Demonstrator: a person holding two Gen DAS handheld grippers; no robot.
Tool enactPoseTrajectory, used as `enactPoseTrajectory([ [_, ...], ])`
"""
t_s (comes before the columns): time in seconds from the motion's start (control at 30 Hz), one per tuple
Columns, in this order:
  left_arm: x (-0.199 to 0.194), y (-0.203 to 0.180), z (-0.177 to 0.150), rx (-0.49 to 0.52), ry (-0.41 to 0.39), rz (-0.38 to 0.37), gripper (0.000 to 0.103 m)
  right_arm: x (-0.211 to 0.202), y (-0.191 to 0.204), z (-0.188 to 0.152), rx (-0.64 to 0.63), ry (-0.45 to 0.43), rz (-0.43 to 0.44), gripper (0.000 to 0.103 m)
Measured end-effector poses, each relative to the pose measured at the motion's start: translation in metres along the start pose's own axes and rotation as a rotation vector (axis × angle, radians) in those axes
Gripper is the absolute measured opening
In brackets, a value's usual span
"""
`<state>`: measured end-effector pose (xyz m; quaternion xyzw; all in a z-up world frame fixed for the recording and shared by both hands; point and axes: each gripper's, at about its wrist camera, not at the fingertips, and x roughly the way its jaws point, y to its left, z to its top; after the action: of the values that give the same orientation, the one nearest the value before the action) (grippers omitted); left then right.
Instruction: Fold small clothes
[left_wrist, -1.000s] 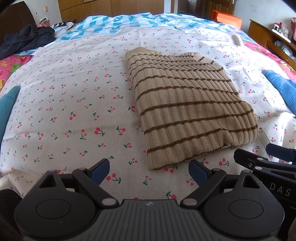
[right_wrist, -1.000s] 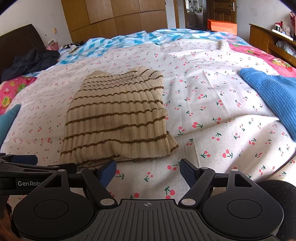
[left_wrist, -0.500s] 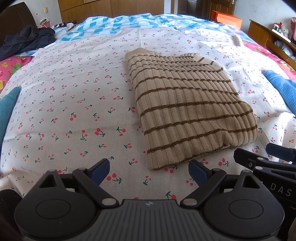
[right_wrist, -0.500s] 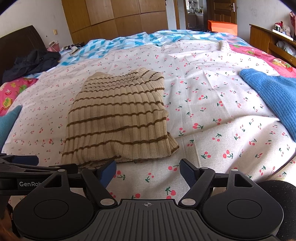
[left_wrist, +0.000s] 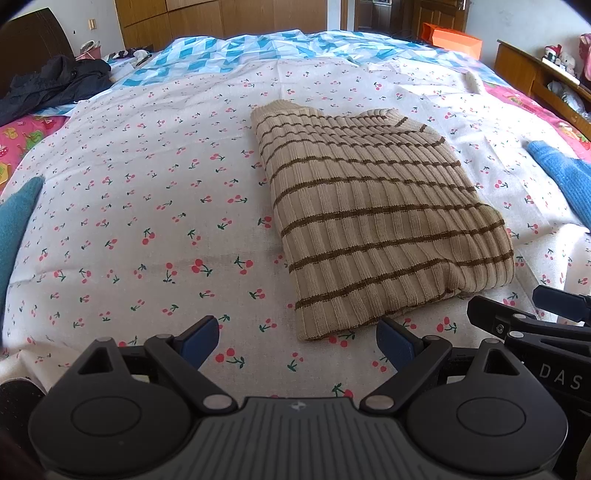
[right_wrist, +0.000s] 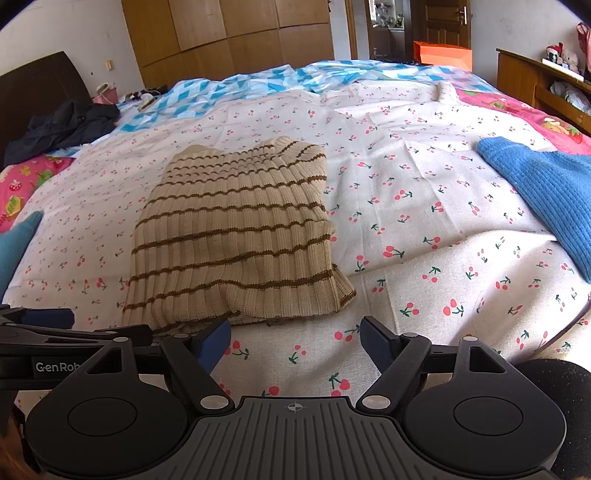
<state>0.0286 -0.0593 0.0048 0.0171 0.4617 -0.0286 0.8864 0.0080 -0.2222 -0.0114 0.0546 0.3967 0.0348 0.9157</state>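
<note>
Nothing moved — folded sweater (left_wrist: 373, 225) flat, both grippers spread.

Premises: a home bedroom. A wide bed (right_wrist: 424, 206) under a cherry-print sheet (left_wrist: 147, 221) fills both views. Beyond the bed stand wooden wardrobes (right_wrist: 229, 40); a dark headboard (right_wrist: 33, 88) at its left, a cluttered wooden shelf unit (right_wrist: 535, 81) at its right.

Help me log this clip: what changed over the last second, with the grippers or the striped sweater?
Almost nothing changed. The right wrist view shifts a little, so the right gripper moved slightly; nothing was gripped or released. The left gripper stays open and empty, as does the right. The folded striped sweater lies where it was on the cherry-print sheet, and the blue knit is unmoved.
</note>
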Motion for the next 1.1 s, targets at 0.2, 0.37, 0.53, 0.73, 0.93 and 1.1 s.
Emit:
enactPoseTrajectory([
  [0.2,0.0002,0.0,0.0,0.0,-0.002,-0.001,0.096,-0.0001,0.0,-0.0001,-0.001,-0.001,-0.001,0.079],
  [0.37,-0.001,-0.0008,-0.0002,0.002,-0.004,0.001,0.096,0.0,0.0,0.0,0.002,-0.001,0.0,0.079],
  [0.53,-0.0002,-0.0005,0.0,0.0,-0.001,-0.001,0.096,-0.0002,-0.0001,-0.0001,0.002,-0.001,0.0,0.079],
  [0.73,0.0003,-0.0004,0.0002,0.001,-0.001,0.0,0.096,-0.0002,-0.0004,-0.0006,0.002,-0.001,0.0,0.079],
  [0.93,0.0008,-0.0013,0.0006,0.002,-0.003,0.001,0.096,0.0002,-0.001,-0.001,0.004,-0.001,0.0,0.079],
  [1.1,0.0008,-0.002,0.0006,0.003,-0.006,0.001,0.096,0.0002,-0.0014,-0.0013,0.006,-0.002,0.0,0.079],
])
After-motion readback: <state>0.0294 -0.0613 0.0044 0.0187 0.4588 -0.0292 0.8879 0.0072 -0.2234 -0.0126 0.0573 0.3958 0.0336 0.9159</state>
